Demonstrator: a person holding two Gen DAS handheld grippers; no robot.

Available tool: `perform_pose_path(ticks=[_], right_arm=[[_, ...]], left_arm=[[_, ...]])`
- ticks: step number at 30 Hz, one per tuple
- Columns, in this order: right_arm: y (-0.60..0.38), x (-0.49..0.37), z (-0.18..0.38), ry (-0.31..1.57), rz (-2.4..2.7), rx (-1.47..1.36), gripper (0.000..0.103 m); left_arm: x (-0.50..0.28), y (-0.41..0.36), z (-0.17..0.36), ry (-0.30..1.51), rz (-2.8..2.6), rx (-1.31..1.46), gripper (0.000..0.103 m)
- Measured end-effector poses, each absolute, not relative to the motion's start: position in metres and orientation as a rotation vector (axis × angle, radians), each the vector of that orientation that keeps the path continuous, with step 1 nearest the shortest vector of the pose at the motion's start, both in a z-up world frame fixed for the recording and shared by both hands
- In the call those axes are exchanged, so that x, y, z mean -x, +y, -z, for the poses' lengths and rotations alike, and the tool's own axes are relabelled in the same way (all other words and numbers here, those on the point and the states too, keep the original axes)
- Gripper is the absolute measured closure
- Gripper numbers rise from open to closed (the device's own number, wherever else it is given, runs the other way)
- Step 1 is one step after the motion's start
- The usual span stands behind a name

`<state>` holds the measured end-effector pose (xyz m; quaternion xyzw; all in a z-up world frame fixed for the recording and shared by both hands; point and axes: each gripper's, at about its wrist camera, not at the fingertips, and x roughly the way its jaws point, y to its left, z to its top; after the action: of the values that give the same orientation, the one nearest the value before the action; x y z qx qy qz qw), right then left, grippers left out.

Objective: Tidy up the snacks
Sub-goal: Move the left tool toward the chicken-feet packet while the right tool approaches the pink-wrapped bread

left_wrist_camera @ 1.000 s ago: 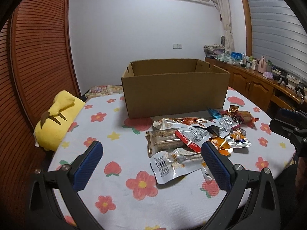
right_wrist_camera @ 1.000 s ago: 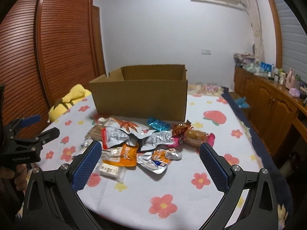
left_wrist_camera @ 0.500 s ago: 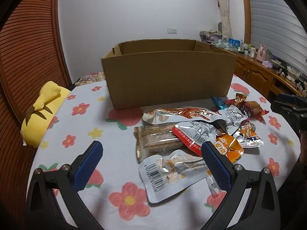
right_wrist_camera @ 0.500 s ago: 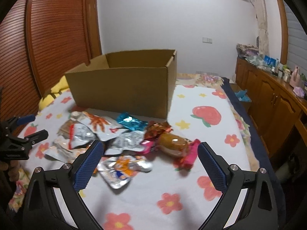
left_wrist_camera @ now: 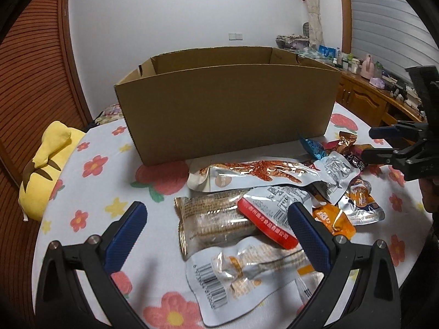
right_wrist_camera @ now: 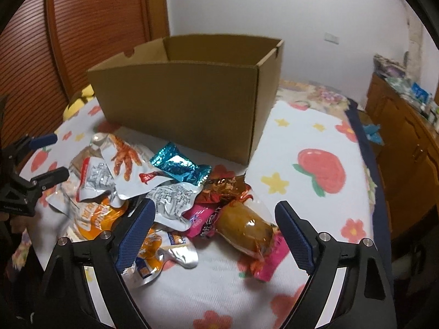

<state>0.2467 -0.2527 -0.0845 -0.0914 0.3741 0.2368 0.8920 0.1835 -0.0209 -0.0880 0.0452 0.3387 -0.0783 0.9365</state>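
An open cardboard box (left_wrist_camera: 225,109) (right_wrist_camera: 186,104) stands on the flowered tablecloth (left_wrist_camera: 104,186). In front of it lies a pile of snack packets. My left gripper (left_wrist_camera: 216,213) is open, low over a clear biscuit pack (left_wrist_camera: 214,224) and a red-edged silver pouch (left_wrist_camera: 271,208), touching neither. My right gripper (right_wrist_camera: 216,208) hangs over a brown bun in a pink wrapper (right_wrist_camera: 244,227). Its jaws are closing, with the bun between them, and the pads are still clear of it. A blue candy (right_wrist_camera: 181,167) lies near the box. Each gripper shows in the other's view: right gripper (left_wrist_camera: 376,144), left gripper (right_wrist_camera: 52,157).
A yellow plush toy (left_wrist_camera: 44,164) lies at the table's left edge. A wooden louvred door (left_wrist_camera: 27,82) rises on the left, and a wooden cabinet (right_wrist_camera: 406,142) with clutter runs along the right. A silver barcode pouch (left_wrist_camera: 247,274) lies nearest me.
Both grippers came forward and lower toward the snack pile, so the box looks larger. The right gripper swung toward the bun and its jaws narrowed a little.
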Motion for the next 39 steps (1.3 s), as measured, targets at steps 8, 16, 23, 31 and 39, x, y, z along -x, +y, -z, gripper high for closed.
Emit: perform_pose_path(ticks=[8,16,23,31,39], right_arm=[[-0.257,-0.257,0.095,0.869,-0.571,0.17,0.025],[-0.253,-0.25,0.097,0.901,-0.589,0.211,0.028],[-0.255,-0.251,0.102,0.894,-0.56,0.246,0.028],[-0.257,-0.245,0.106,0.859,-0.537,0.264,0.027],[-0.253,-0.243,0.108,0.852,-0.516,0.292,0.026]], left_arm=[[-0.207,-0.023,0.086,0.708,0.188,-0.097,0.001],[-0.229,-0.037,0.088,0.739,0.27,-0.163,0.002],[-0.252,-0.02,0.085,0.793,0.281,-0.093,0.004],[-0.262,0.007,0.092,0.839,0.254,-0.019,0.005],[-0.262,-0.01,0.087,0.835,0.291,-0.072,0.005]])
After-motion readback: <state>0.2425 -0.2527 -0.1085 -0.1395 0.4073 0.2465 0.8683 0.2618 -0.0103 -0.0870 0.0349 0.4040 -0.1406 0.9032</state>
